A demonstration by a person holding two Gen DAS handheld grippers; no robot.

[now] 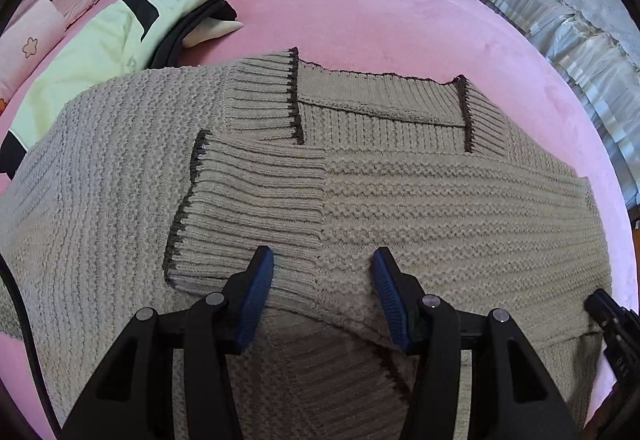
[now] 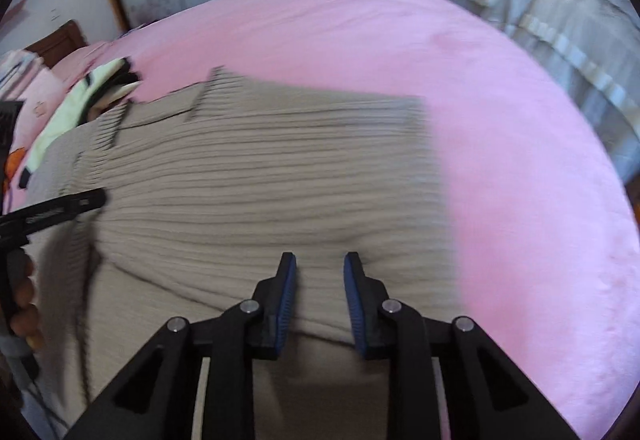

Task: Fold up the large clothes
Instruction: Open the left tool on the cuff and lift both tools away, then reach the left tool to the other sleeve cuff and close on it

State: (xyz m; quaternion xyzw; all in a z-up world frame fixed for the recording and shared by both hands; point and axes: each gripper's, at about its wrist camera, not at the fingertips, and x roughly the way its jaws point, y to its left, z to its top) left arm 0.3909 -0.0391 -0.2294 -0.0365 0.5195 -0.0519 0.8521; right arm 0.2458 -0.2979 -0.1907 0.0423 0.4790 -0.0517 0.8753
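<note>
Pink bed (image 1: 360, 0), sweater (image 1: 400, 180) under both tools

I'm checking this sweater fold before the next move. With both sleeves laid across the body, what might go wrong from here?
1. The left gripper stands open over the top sleeve cuff; closing there may catch only the sleeve and drag it off the beige sweater.
2. The right gripper, jaws apart over the sweater's near fold, may pinch one layer only.
3. The pale green garment touches the sweater's far-left edge and could get swept along.

Right wrist view smeared; sweater (image 2: 260, 180) knit reads as streaks. Folded clothes (image 1: 120, 28) cut by left edge; lower layers hidden.
</note>
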